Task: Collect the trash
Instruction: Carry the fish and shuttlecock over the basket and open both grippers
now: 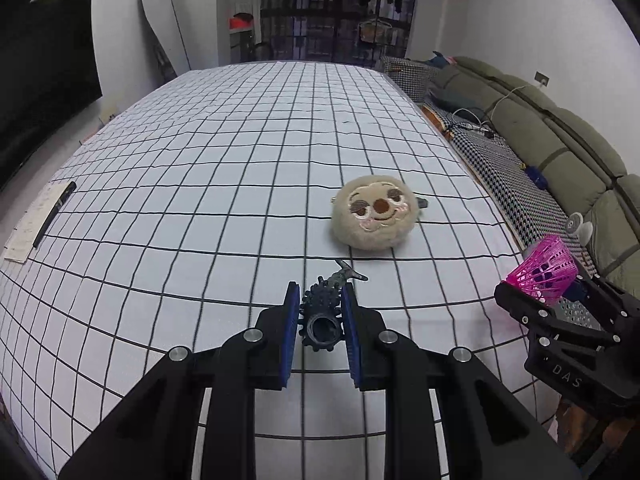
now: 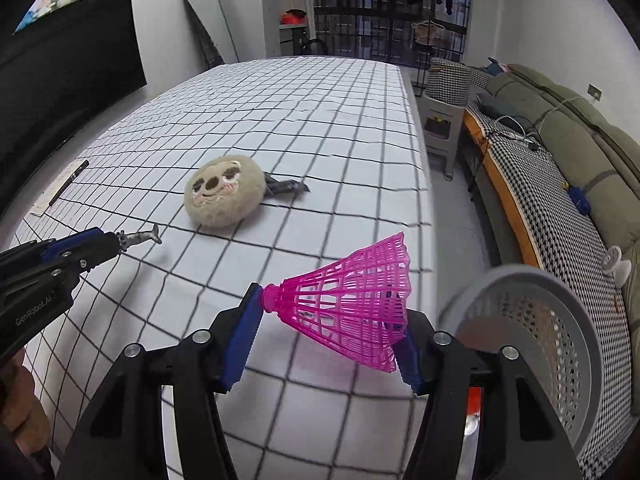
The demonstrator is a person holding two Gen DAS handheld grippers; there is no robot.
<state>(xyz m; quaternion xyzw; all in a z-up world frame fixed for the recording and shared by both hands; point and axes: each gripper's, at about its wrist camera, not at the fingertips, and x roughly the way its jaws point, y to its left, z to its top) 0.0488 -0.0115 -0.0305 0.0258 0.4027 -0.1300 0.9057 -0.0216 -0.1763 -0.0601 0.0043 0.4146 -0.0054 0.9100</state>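
L gripper [image 1: 320, 320]: spiky toy [image 1: 325, 312] | wrapper [image 2: 285, 187] half-hidden behind plush [image 2: 224, 192]

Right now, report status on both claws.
Left claw shut on spiky toy. Right claw shut on pink shuttlecock. Gray basket beside right claw, path clear.

Your basket [image 2: 560, 344] runs off the right wrist frame's lower right edge and blurs at its near rim. The plush [image 2: 224, 196] hides part of the wrapper [image 2: 286, 187] behind it. The paper [image 1: 28, 224] is cut by the frame's dark border.
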